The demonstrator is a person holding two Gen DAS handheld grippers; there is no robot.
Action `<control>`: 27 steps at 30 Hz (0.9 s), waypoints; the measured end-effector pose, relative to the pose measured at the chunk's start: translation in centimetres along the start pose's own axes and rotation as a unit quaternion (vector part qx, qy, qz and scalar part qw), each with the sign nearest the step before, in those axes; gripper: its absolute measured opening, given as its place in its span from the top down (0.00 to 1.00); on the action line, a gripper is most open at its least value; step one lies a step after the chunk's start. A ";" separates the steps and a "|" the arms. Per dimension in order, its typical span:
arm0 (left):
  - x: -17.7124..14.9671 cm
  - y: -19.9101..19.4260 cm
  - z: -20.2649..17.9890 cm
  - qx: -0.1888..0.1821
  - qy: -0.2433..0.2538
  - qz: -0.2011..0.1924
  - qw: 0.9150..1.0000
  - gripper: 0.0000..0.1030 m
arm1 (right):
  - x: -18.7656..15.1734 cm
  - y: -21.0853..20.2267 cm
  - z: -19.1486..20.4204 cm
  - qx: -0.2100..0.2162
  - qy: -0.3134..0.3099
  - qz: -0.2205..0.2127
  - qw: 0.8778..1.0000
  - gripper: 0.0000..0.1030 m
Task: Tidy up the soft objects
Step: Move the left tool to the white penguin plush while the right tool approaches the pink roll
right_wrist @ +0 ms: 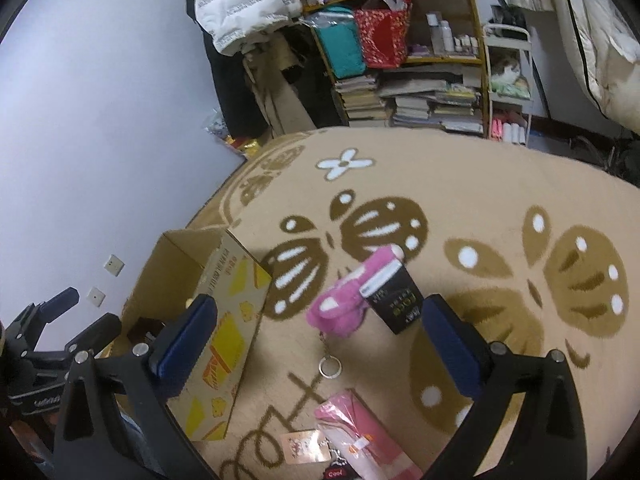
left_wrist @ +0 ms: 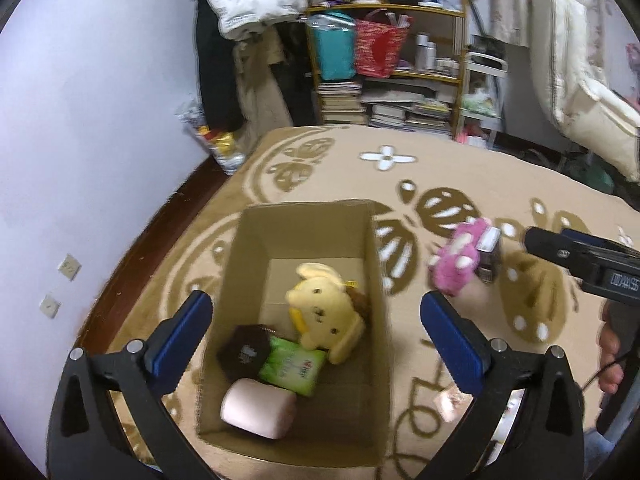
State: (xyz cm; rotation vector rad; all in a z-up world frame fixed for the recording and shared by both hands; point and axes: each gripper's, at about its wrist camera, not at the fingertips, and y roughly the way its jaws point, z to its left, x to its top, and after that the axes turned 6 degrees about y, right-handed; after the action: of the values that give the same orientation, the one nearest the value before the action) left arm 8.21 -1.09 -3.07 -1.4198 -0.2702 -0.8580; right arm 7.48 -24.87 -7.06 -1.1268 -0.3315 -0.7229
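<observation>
An open cardboard box (left_wrist: 248, 240) stands on the rug; it also shows in the right wrist view (right_wrist: 228, 300). Inside lie a yellow plush dog (left_wrist: 324, 312), a dark brown pouch (left_wrist: 244, 354), a green tissue pack (left_wrist: 292, 366) and a pale pink roll (left_wrist: 258, 408). My left gripper (left_wrist: 316, 336) is open and empty above the box. A pink plush keychain (right_wrist: 344, 304) lies on the rug beside a small black box (right_wrist: 394, 300), right of the cardboard box; both show in the left wrist view (left_wrist: 460, 260). My right gripper (right_wrist: 320, 344) is open, just short of the pink plush.
A pink packet (right_wrist: 364, 432) and a small card tag (right_wrist: 306, 446) lie on the beige butterfly rug (right_wrist: 480, 184) near me. A cluttered bookshelf (left_wrist: 384, 60), hanging coats and a bed edge (left_wrist: 592, 92) stand at the back. A white wall (left_wrist: 80, 120) runs along the left.
</observation>
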 end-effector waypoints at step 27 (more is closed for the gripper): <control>-2.1 -0.9 -7.7 -0.088 0.078 0.026 0.993 0.00 | -5.1 -0.6 -2.9 -0.063 0.003 0.087 0.994 0.17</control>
State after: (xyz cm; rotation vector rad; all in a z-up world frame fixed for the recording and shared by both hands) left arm 3.71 -7.46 -5.08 -1.5076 -0.0389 -0.9628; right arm 3.08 -25.79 -10.80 -1.2549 -0.1812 -0.5991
